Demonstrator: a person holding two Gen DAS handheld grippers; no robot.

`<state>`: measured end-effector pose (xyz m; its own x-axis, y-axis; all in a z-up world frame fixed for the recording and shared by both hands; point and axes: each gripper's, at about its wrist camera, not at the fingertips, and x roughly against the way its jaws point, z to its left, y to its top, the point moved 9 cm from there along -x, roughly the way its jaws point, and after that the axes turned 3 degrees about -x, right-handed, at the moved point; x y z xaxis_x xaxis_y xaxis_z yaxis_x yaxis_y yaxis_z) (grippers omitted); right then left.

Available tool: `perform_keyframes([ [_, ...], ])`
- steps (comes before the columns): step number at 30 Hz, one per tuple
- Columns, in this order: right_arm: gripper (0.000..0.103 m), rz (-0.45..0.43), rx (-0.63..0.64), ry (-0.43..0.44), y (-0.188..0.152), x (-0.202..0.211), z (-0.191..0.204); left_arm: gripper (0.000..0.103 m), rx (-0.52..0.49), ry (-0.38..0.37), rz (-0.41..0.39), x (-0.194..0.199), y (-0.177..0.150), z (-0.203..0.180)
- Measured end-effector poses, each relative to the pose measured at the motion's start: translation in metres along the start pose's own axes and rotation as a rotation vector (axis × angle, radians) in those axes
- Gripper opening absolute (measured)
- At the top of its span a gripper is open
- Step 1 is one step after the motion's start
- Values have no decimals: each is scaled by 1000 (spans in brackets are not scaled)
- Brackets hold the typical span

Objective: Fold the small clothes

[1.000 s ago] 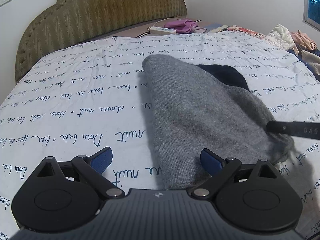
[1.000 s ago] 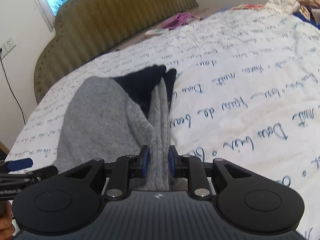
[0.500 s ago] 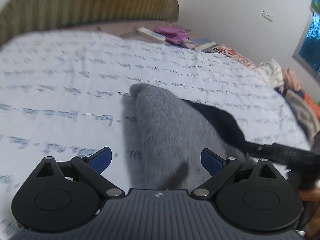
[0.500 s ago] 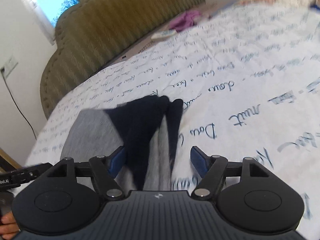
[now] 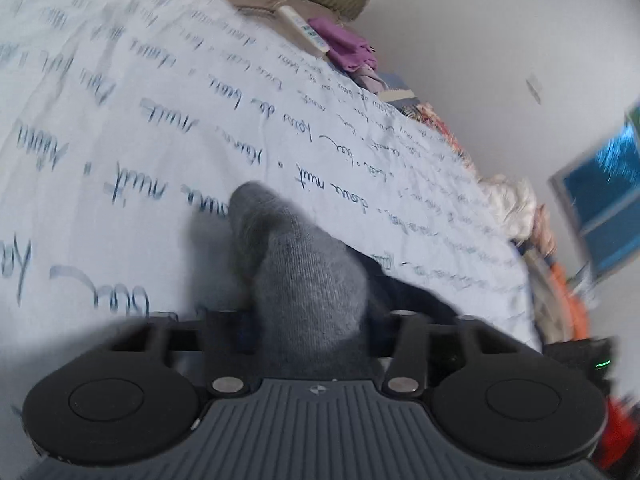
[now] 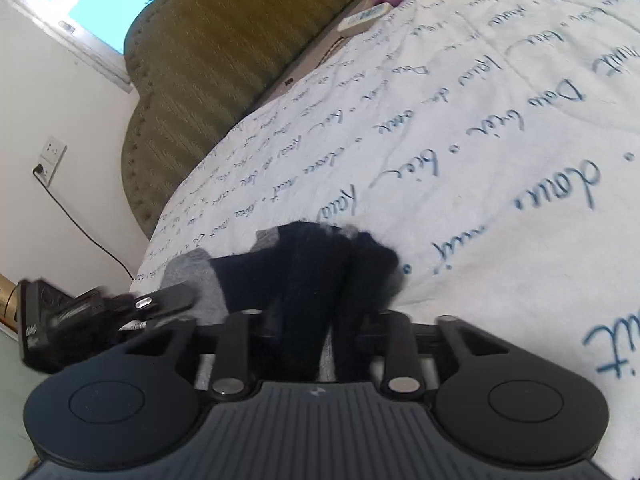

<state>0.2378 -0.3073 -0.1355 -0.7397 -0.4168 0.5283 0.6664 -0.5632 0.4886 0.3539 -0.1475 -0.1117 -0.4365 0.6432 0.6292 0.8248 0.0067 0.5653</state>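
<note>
Item: grey-and-navy sock [image 5: 308, 280] on the printed bedsheet [image 5: 160, 128], my left gripper [image 5: 316, 332] closing around its grey end, right gripper [image 6: 320, 336] closing around the navy end; I should lift both evenly, keeping the fabric taut.

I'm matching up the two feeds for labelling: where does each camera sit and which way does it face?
Left wrist: on the left hand-held gripper, facing across the bed at the grey sock end; jaws closing on it.
Right wrist: on the right hand-held gripper, facing the headboard; jaws closing on dark fabric.
Shared: the sock, bed, remote.
</note>
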Motion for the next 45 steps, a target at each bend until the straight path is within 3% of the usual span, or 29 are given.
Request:
perform_keyframes([
  [5, 21, -107, 107, 4, 3, 33, 22, 30, -280, 35, -123, 20, -1, -45],
  [8, 21, -159, 146, -43, 11, 46, 25, 31, -364, 60, -170, 20, 5, -62],
  [11, 24, -130, 119, -113, 17, 30, 11, 39, -413, 193, -116, -4, 4, -56],
  [13, 29, -100, 96, -195, 15, 18, -3, 53, -432, 297, -97, -8, -1, -50],
  [17, 58, -202, 199, -364, 6, 48, 2, 81, -468, 368, -186, 33, -11, -56],
  [19, 58, -270, 279, -444, -1, 73, 18, 84, -479, 400, -210, 55, -25, -60],
  [21, 59, -296, 350, -438, -18, 93, 39, 87, -486, 386, -198, 73, -49, -69],
  [23, 68, -268, 408, -397, -42, 101, 56, 88, -494, 371, -184, 87, -80, -75],
  [25, 68, -225, 455, -392, -67, 100, 66, 88, -509, 398, -172, 96, -110, -74],
  [29, 71, -116, 403, -493, -95, 84, 37, 87, -513, 501, -101, 95, -153, -52],
  [31, 71, -128, 338, -563, -98, 91, 24, 83, -455, 484, -113, 108, -155, -51],
  [35, 76, -220, 359, -478, -118, 119, 54, 85, -434, 493, -157, 130, -159, -61],
  [40, 80, -128, 336, -545, -147, 98, 44, 86, -404, 503, -135, 132, -170, -63],
  [45, 80, -165, 298, -509, -152, 110, 51, 90, -375, 515, -142, 137, -177, -61],
])
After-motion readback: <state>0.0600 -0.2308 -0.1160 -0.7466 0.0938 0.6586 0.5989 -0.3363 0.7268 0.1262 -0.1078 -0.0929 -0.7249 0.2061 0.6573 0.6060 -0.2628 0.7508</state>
